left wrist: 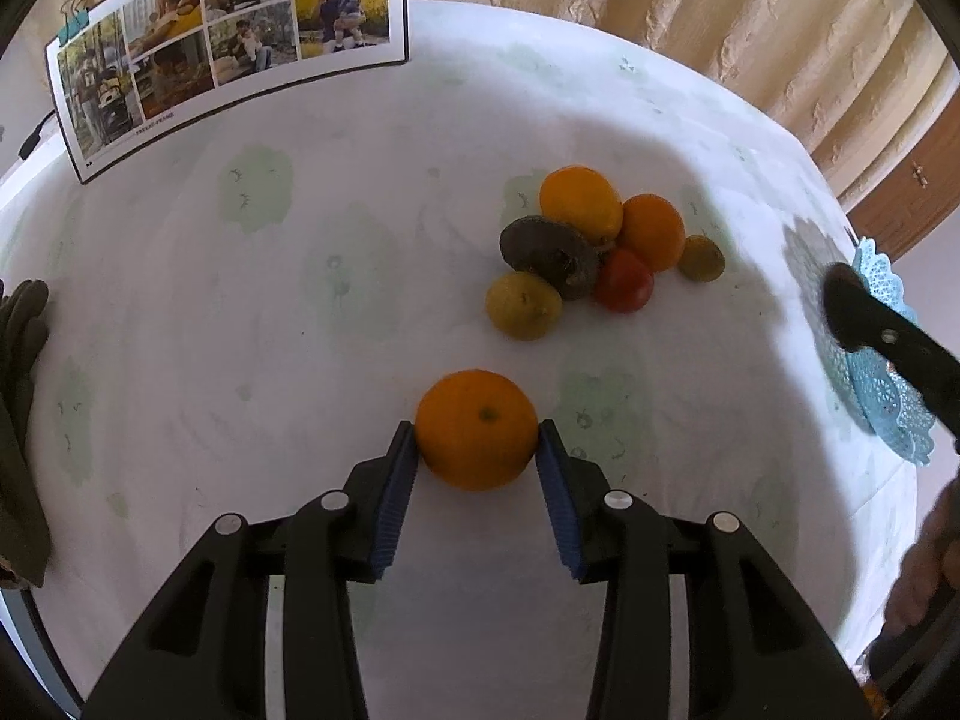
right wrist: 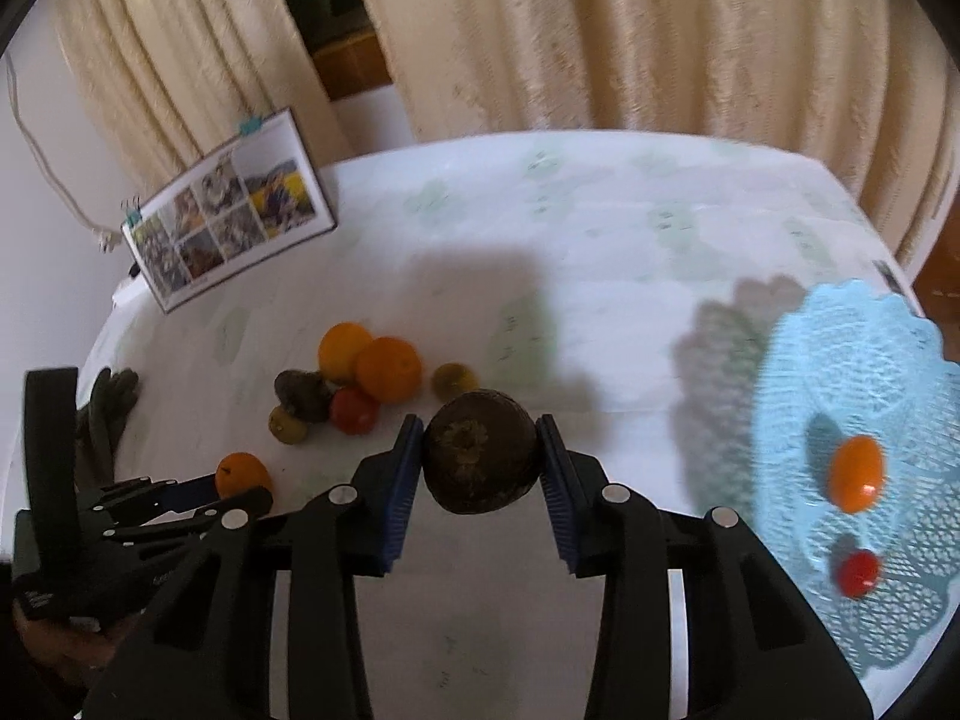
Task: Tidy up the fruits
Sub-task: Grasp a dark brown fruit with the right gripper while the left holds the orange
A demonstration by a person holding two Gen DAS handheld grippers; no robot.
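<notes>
Currently left tool (left wrist: 478, 438) clamps an orange (left wrist: 477, 429) on the tabletop (left wrist: 300, 330). Right tool (right wrist: 480, 456) grips a dark brown fruit (right wrist: 480, 459), raised near the blue basket (right wrist: 840, 360).

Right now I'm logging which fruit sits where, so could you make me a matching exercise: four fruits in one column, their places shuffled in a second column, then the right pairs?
Fruits:
1. lone orange
2. dark brown fruit
3. small red fruit
4. red tomato

Places:
A. in the heap of fruit on the tablecloth
B. between the fingers of the right gripper
C. in the blue basket
D. between the fingers of the left gripper

Pairs: 1-D, 2-B, 3-C, 4-A
</notes>
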